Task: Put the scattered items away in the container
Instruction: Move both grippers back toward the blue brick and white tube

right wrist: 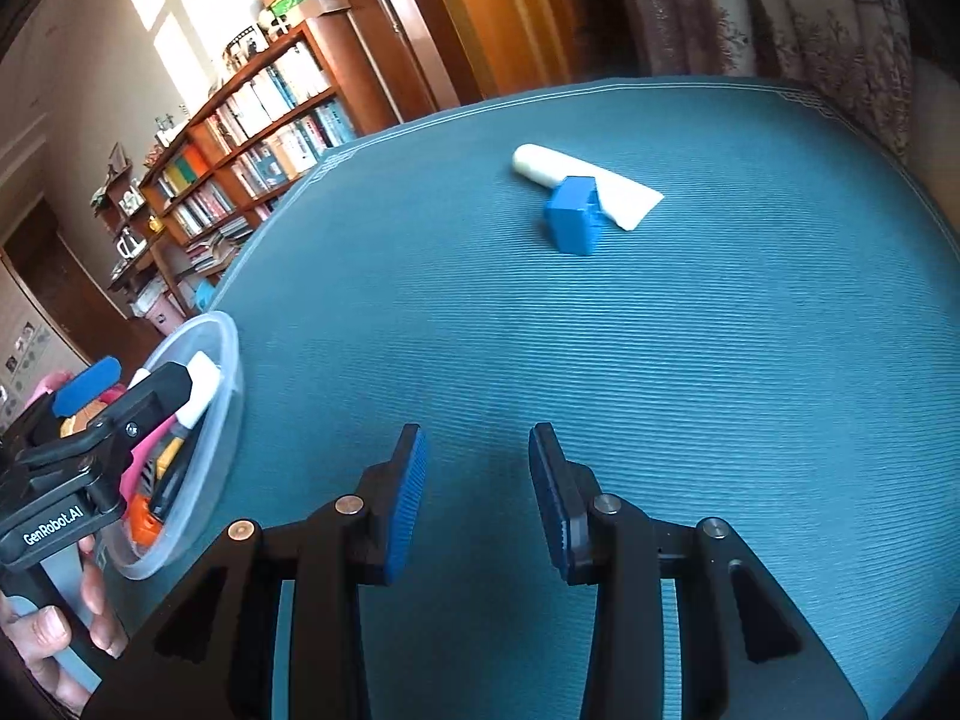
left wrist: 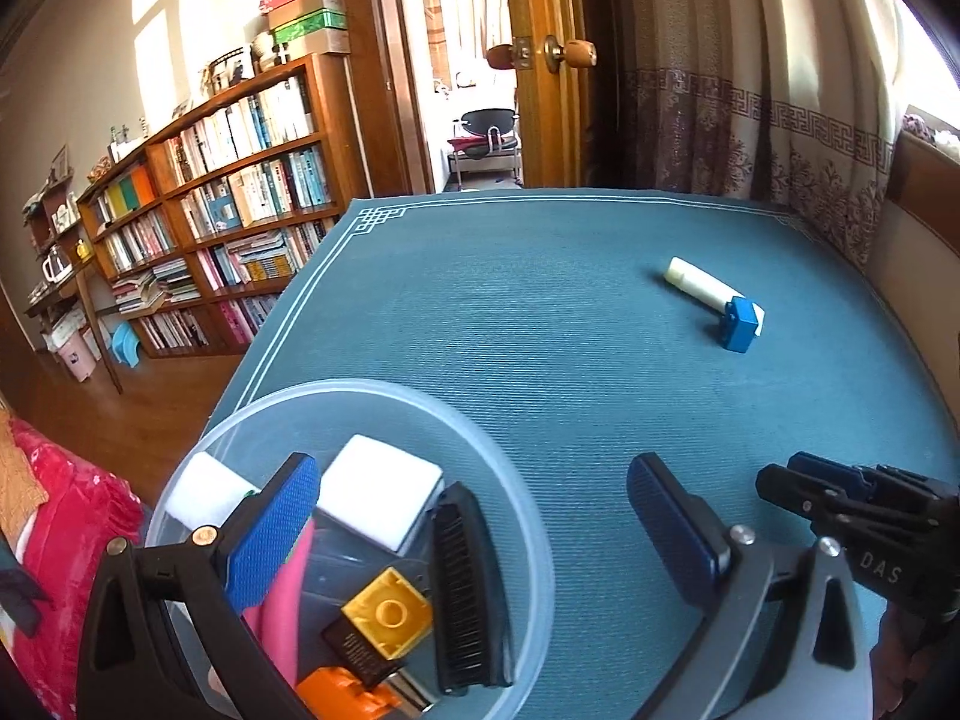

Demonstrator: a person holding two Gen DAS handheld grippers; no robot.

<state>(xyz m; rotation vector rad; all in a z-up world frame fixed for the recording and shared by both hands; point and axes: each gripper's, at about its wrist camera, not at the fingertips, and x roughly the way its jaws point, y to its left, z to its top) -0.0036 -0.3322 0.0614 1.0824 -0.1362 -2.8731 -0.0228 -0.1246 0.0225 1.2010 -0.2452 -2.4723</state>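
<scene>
The clear plastic bowl (left wrist: 360,396) is sitting under the left gripper (left wrist: 474,516), whose fingers are spread wide and empty. Ahead of the half-open, empty right gripper (right wrist: 478,492), a blue block (right wrist: 573,219) is touching a cream tube (right wrist: 540,167).

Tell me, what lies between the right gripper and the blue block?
Only bare blue mat. In the right wrist view nothing lies between the open right gripper and the blue block.
</scene>
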